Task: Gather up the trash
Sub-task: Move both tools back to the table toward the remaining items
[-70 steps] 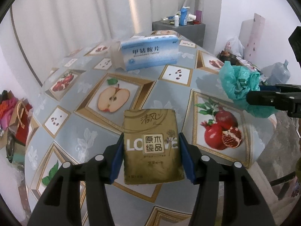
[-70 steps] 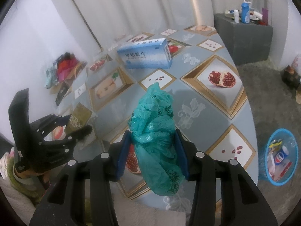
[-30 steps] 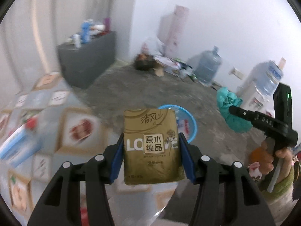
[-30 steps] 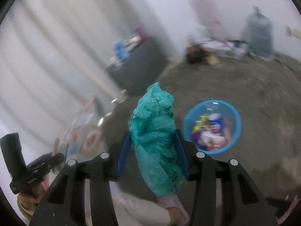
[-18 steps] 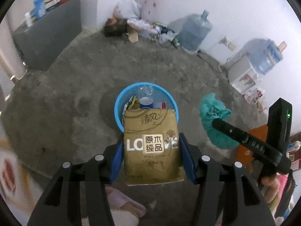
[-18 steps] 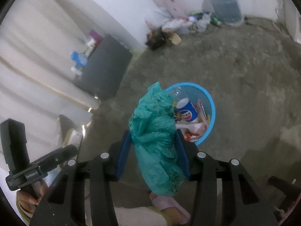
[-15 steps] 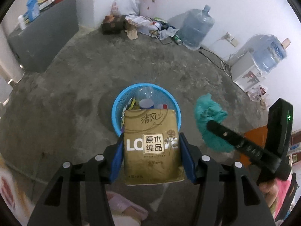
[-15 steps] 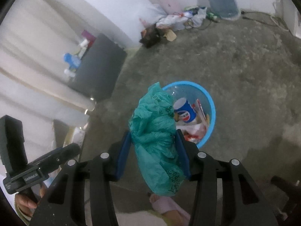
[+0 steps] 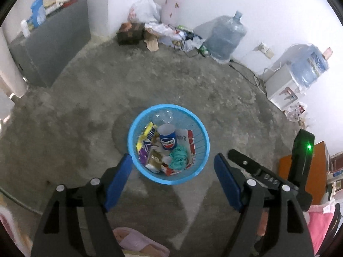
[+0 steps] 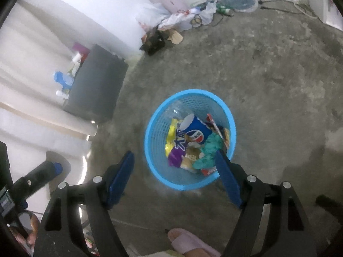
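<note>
Two pieces of trash lie in the blue basket (image 9: 202, 165): the gold tissue pack (image 9: 154, 159) low on its near side, the teal plastic bag (image 9: 179, 156) crumpled just beside it, both among other rubbish — a blue Pepsi cup (image 9: 167, 139), a yellow-and-purple wrapper (image 9: 145, 139), a red-and-white packet (image 9: 189, 141). Basket stands on bare concrete floor (image 9: 90, 98), well apart from the grey cabinet (image 9: 53, 49) and the water jugs (image 9: 225, 39) along the wall.

Left gripper (image 9: 172, 185) hangs above the basket's near rim, jaws wide and opening, nothing between the blue pads. Right gripper (image 10: 174, 177) likewise: jaws wide, opening, empty, basket showing through the gap. A pink slipper (image 10: 193, 243) shows at the bottom of the right view.

Risks, as judged:
- Basket looks light; a low finger catching the rim on the way out could tip it and spill the load.
- The two grippers are close together over one small target; turning away together could knock them.
- The teal plastic bag may spring open and ride up toward the rim.
</note>
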Action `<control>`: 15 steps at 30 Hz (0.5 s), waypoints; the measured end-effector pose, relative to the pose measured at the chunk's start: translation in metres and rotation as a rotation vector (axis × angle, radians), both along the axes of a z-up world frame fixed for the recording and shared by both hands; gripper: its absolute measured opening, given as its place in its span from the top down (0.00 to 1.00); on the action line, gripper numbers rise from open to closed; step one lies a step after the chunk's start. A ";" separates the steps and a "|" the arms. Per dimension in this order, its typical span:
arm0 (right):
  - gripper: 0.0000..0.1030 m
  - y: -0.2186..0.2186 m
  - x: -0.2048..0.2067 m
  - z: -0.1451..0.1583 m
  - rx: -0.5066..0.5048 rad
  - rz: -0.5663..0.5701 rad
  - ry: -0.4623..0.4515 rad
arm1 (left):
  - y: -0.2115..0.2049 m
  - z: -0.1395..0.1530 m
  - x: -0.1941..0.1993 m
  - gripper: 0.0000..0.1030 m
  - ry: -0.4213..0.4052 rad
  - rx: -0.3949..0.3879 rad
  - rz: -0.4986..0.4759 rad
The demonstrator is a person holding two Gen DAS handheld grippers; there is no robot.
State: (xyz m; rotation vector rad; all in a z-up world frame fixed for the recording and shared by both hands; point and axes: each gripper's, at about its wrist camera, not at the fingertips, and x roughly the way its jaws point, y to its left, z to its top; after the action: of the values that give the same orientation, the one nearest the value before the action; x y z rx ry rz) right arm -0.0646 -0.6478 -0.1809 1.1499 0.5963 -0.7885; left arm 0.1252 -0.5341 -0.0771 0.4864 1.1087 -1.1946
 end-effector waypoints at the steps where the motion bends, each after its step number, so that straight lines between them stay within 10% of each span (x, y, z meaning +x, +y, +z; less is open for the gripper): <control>1: 0.29 -0.001 0.000 0.001 -0.010 0.002 -0.007 | 0.013 0.010 0.001 0.26 -0.003 -0.016 0.013; 15: 0.29 0.078 0.054 0.090 -0.252 0.366 -0.115 | 0.254 0.112 0.035 0.26 -0.179 -0.253 0.286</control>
State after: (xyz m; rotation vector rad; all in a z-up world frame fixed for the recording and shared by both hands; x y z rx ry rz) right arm -0.0107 -0.5702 -0.0910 0.8172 0.5723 -0.4641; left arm 0.1601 -0.2805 0.0347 0.2255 0.8286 -1.0011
